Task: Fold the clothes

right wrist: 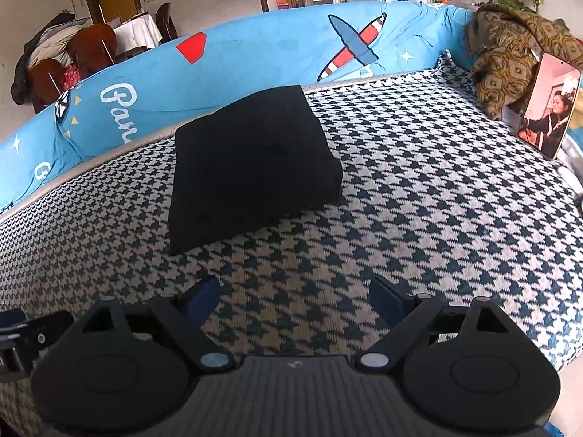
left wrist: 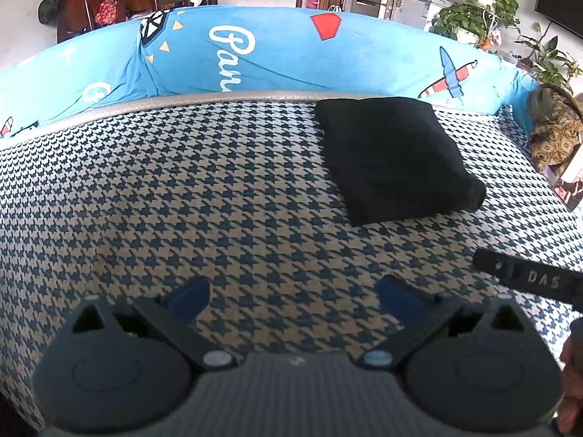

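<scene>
Nearest the left wrist camera is the left gripper (left wrist: 293, 300), its blue-padded fingers (left wrist: 189, 296) spread wide with nothing between them, hanging over the houndstooth cover (left wrist: 182, 200) of a sofa seat. Beyond it and to the right lies the folded black garment (left wrist: 395, 158), a neat rectangular bundle resting flat on the cover, well apart from the fingers and close to the blue printed backrest (left wrist: 284, 58). At the right edge a black finger of the right gripper (left wrist: 524, 276) reaches in, apart from the garment, and part of a hand (left wrist: 572, 371) shows in the lower right corner. Potted plants (left wrist: 477, 7) stand behind the backrest on the right.

Nearest the right wrist camera is the right gripper (right wrist: 295, 296), likewise spread wide and empty above the houndstooth cover (right wrist: 419, 200). The folded black garment (right wrist: 251, 167) lies just ahead and slightly left of it, untouched, its far edge near the blue backrest (right wrist: 255, 58). A brown patterned cloth (right wrist: 510, 58) is heaped at the right end of the seat, with a phone (right wrist: 550, 105) propped upright just beside it. Part of the left gripper (right wrist: 25, 335) shows at the lower left edge.
</scene>
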`<state>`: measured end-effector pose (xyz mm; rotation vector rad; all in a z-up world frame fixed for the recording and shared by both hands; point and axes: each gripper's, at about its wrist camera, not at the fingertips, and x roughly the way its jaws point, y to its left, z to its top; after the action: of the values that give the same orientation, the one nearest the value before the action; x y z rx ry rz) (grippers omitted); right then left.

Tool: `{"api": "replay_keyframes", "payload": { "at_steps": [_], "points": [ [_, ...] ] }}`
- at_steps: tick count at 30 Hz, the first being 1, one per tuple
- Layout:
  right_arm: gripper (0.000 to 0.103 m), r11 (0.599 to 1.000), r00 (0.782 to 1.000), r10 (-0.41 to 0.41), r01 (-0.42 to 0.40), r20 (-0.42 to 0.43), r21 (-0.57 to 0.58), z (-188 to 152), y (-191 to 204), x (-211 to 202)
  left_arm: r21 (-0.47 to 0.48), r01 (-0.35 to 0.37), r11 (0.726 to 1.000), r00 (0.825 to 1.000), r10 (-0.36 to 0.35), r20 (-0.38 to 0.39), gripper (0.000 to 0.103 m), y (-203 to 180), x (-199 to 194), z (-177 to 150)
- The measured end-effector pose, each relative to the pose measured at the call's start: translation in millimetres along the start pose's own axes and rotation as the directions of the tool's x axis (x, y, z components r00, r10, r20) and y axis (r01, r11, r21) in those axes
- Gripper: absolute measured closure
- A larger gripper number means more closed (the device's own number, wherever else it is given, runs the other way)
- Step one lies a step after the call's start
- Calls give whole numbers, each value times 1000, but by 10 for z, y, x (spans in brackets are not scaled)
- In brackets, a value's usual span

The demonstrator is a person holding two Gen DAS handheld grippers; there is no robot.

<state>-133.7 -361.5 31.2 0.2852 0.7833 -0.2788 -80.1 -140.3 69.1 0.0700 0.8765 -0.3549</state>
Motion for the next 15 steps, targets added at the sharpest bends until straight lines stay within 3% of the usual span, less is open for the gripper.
{"api": "replay_keyframes", "payload": {
  "at_steps": [15],
  "points": [
    [14, 1000, 1000, 25, -25, 3, 11, -68, 1, -76, 78, -16, 997, 1000, 14, 21, 0, -221, -176, -99]
  ]
}}
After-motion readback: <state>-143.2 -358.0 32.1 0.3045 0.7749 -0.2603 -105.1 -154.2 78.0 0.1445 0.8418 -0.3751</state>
